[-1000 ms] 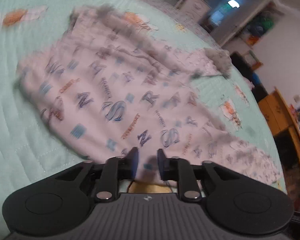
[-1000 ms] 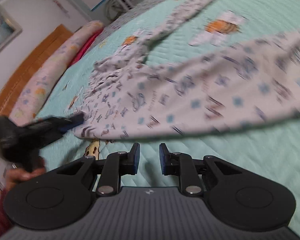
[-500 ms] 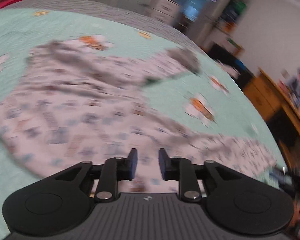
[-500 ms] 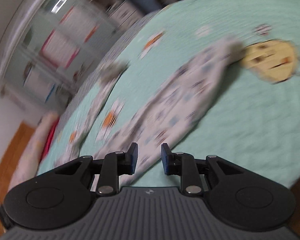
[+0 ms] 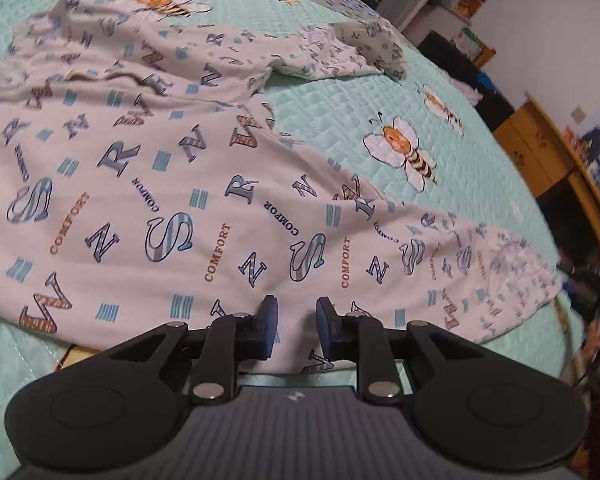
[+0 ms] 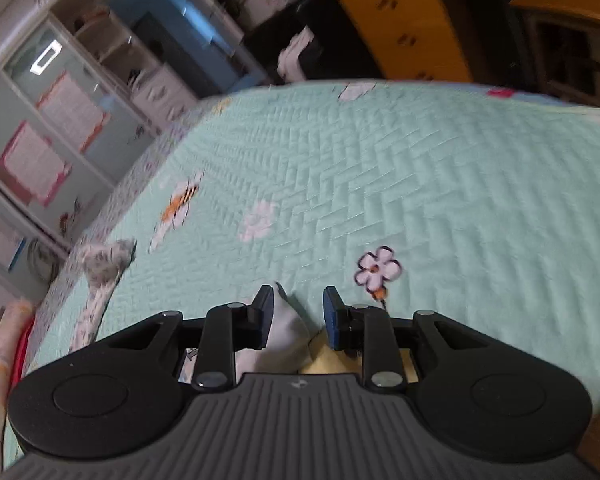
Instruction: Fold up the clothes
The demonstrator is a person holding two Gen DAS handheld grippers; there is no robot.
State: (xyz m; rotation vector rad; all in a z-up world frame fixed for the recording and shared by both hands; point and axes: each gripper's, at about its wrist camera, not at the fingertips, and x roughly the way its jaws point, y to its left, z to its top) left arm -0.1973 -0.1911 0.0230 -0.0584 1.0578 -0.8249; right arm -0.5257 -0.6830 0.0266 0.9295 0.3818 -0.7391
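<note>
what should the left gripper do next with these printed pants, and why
Probably ease the left gripper down and close on the near edge of the printed pants. Its jaws have just been opening and stand apart over that edge, gripping nothing, while the pants lie spread unfolded on the green quilt.

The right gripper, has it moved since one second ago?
Yes. The right gripper has swept away from the wide part of the printed garment toward the bed's end, now over the bare green quilt near the wooden dresser.
</note>
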